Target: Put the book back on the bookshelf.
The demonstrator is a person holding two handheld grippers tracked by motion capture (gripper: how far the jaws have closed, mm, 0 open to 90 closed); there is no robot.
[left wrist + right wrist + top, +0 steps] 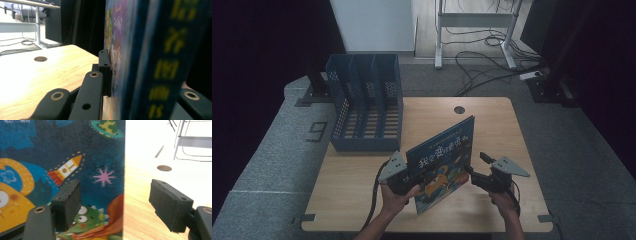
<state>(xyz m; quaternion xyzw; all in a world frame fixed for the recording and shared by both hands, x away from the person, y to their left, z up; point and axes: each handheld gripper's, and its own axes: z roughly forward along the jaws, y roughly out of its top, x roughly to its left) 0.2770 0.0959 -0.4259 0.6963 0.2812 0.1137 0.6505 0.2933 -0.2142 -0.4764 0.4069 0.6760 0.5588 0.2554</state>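
Pinching book (443, 162) upright: left hand-held gripper (408, 181) | right hand-held gripper (478, 170) spread

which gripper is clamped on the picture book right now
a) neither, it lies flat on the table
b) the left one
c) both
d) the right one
b) The left gripper has its jaws pressed on the picture book, holding it upright on edge, while the right gripper stands open with the book's edge between its pads, untouched.
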